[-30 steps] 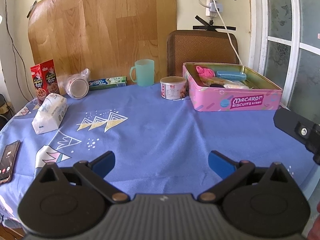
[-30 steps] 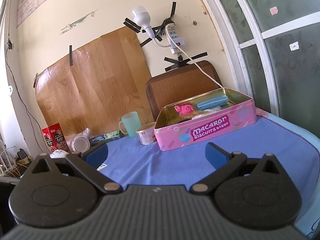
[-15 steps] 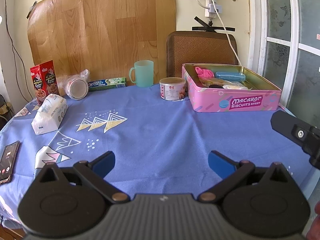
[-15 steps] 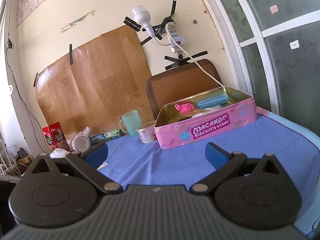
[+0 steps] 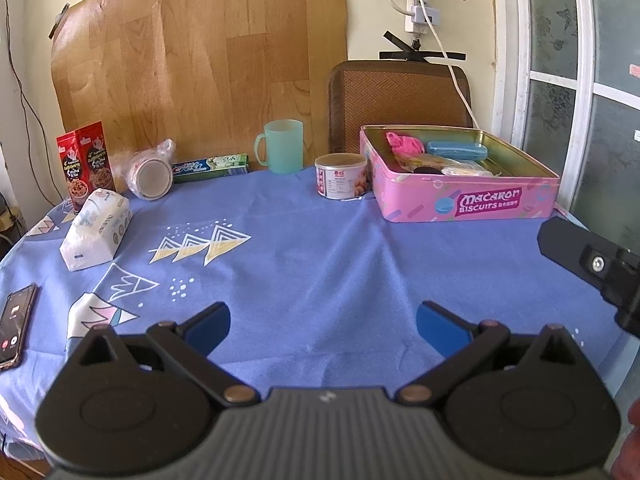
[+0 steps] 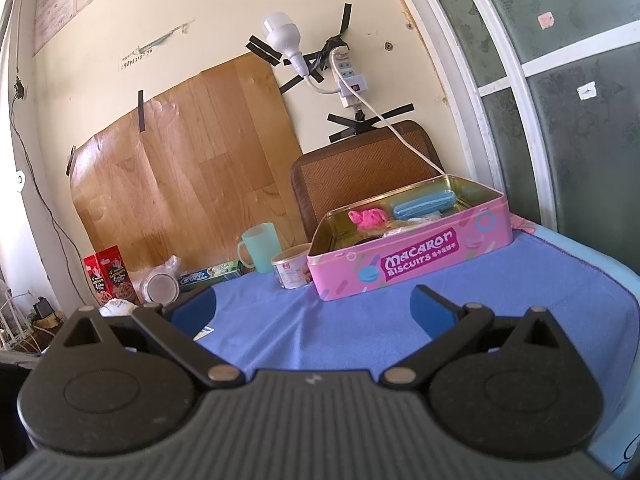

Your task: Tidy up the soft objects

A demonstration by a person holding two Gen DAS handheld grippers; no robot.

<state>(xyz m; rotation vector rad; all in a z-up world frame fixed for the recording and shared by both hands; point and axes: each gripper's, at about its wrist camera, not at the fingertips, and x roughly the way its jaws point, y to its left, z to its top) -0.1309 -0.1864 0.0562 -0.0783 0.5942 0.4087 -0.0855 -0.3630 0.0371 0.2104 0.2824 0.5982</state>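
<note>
You are holding the left gripper (image 5: 322,326) and right gripper (image 6: 312,310) wide, empty, over the bench (image 5: 320,256). Soft items are sitting in the tin (image 5: 468,206); the tissue pack (image 5: 96,230) is lying far left, risking a crushing pinch.

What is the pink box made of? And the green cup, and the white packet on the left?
The pink box looks like painted metal: its inside walls shine gold. The green cup seems to be frosted plastic, since light glows through it. The white packet looks like soft tissues in thin printed plastic wrap; its creased, puffy sides suggest that.
</note>
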